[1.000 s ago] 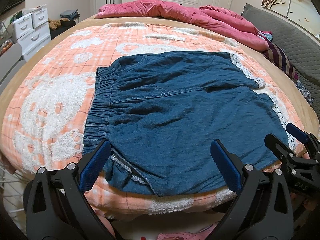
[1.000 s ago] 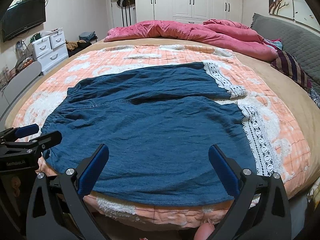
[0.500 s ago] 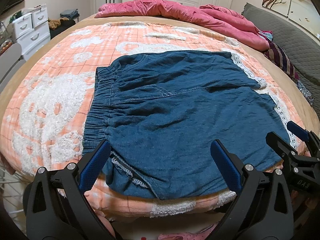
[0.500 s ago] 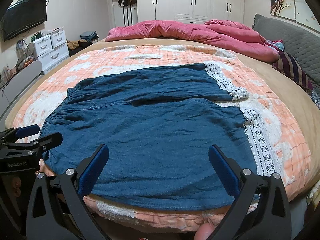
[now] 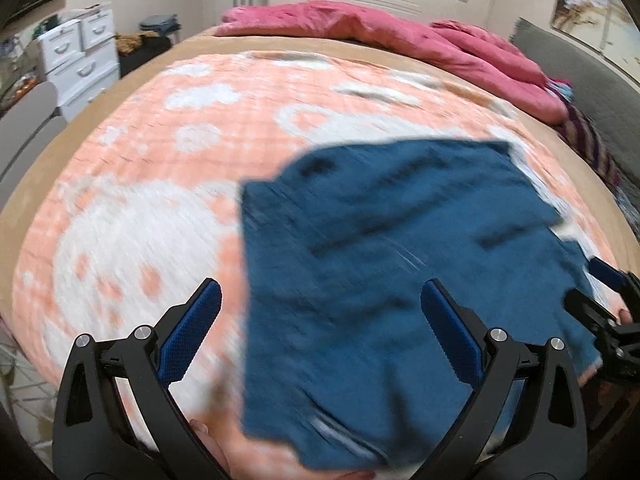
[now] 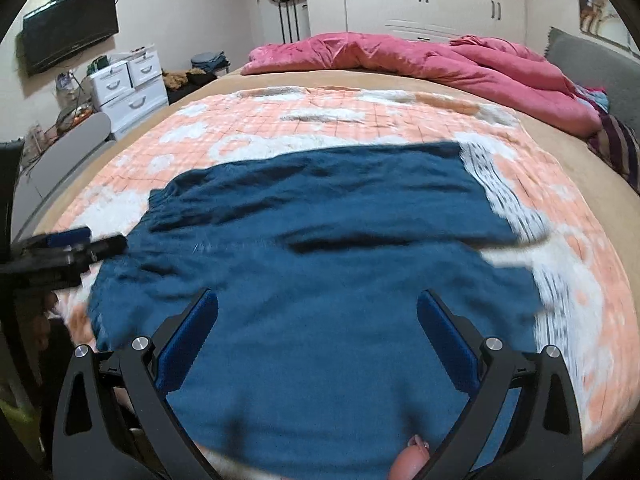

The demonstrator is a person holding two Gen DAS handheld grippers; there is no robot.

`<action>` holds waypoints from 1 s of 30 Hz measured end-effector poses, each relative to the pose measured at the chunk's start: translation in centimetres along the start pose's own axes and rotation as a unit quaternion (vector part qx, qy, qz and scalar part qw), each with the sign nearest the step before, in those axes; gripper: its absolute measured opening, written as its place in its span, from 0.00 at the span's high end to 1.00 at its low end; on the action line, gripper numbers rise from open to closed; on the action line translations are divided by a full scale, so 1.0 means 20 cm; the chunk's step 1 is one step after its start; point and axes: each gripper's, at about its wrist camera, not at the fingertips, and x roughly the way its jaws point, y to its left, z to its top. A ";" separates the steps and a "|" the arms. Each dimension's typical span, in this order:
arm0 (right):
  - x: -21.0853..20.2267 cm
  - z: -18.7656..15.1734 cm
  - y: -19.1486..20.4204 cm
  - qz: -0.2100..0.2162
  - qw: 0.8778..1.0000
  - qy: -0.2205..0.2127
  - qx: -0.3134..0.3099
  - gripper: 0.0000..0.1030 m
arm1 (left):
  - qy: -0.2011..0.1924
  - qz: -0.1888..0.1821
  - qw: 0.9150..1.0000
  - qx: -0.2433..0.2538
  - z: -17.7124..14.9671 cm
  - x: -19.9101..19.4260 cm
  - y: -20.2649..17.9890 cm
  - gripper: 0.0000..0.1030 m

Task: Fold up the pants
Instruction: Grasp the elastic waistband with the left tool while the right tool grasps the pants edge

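Observation:
Dark blue denim pants (image 5: 384, 264) with white lace hems (image 6: 516, 216) lie spread flat on the orange-and-white blanket (image 5: 140, 184), waistband to the left. My left gripper (image 5: 320, 300) is open and empty above the waistband's near corner. My right gripper (image 6: 318, 312) is open and empty over the near leg of the pants (image 6: 320, 280). Each gripper shows at the edge of the other's view: the right gripper (image 5: 604, 300) in the left wrist view, the left gripper (image 6: 76, 246) in the right wrist view. Both views are motion-blurred.
A pink duvet (image 6: 420, 60) is heaped at the far end of the bed. A grey headboard cushion (image 6: 592, 52) and striped cloth (image 6: 620, 148) lie at the right. White drawers (image 6: 128, 84) and a wall TV (image 6: 68, 28) are to the left.
Both grippers have moved sharply, blurring the views. The left gripper has shifted left, so the pants now sit right of centre. Both stay open.

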 end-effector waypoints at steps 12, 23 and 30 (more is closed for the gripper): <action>0.46 0.42 -0.01 0.023 0.997 0.043 -0.065 0.04 | 0.019 0.006 0.998 0.057 0.32 0.38 0.13 0.10; 0.79 0.66 0.11 0.063 0.980 0.072 -0.177 0.04 | 0.035 -0.050 0.997 0.039 0.31 0.60 0.23 0.72; 0.98 0.76 0.22 0.085 0.960 0.098 -0.249 0.05 | -0.015 -0.071 0.997 0.041 0.33 0.47 0.24 0.76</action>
